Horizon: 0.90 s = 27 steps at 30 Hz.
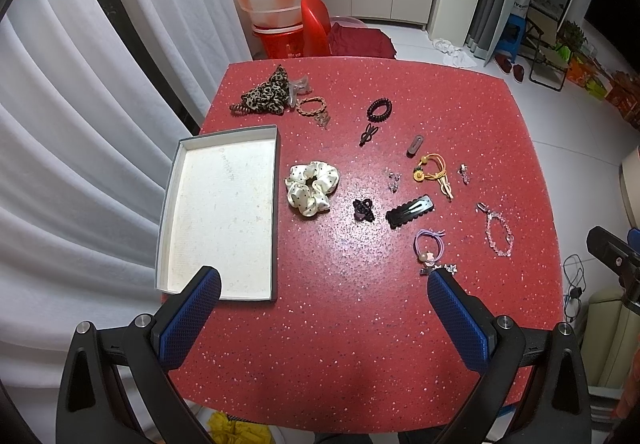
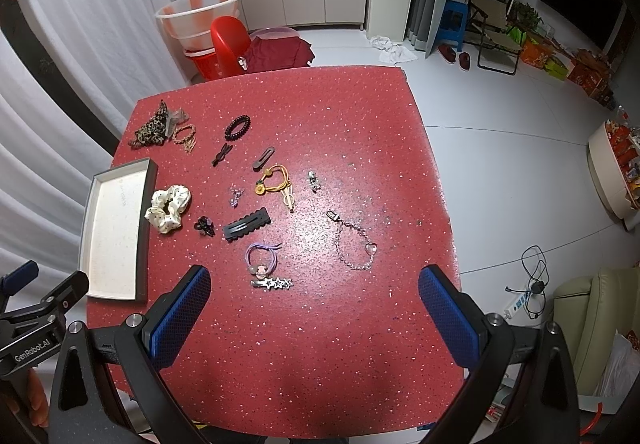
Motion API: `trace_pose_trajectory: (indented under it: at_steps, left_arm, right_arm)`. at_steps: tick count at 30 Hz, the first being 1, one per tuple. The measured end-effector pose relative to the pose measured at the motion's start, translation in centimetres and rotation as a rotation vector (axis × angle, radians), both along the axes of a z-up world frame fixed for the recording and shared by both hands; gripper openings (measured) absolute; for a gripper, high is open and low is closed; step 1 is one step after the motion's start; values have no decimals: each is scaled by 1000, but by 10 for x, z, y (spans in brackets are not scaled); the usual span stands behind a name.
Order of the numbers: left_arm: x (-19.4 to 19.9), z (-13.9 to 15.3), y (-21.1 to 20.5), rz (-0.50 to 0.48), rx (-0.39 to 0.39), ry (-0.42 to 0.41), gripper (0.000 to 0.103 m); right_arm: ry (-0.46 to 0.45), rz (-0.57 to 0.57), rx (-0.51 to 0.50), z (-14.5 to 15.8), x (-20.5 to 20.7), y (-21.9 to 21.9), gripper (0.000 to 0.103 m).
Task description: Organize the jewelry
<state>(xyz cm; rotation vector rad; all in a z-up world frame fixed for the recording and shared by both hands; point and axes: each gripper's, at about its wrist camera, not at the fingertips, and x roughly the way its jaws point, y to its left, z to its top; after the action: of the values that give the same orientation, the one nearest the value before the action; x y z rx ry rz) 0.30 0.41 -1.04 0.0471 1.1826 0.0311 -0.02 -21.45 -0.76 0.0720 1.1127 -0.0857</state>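
Note:
A shallow grey box with a white inside lies at the left edge of the red speckled table; nothing is in it. Scattered over the table are a cream dotted scrunchie, a black snap clip, a small dark claw clip, a purple hair tie, a star clip, a silver heart bracelet and a yellow hair tie. My left gripper and right gripper hover open above the near table, holding nothing.
At the far left corner lie a leopard scrunchie and a braided tie. A black coil tie lies mid-table. Behind the table stand a red chair and stacked basins. Curtains hang to the left.

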Motion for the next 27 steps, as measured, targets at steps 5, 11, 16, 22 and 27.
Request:
trace_pose_trajectory:
  at_steps: [5, 11, 16, 22, 27]
  left_arm:
    - [2, -1, -2, -4, -1, 7, 103]
    - [8, -10, 3, -2, -33, 33, 103]
    - [16, -30, 7, 21, -55, 73, 103]
    - [26, -66, 7, 45, -155, 149, 103]
    - [41, -98, 1, 78, -203, 188, 103]
  right_arm:
    - [7, -1, 2, -4, 2, 0, 103]
    - [30, -6, 8, -13, 3, -2, 103]
    - [70, -16, 37, -29, 4, -9, 103]
    - [143, -44, 65, -61, 6, -22, 103]
    - [196, -55, 61, -94, 13, -37, 103]
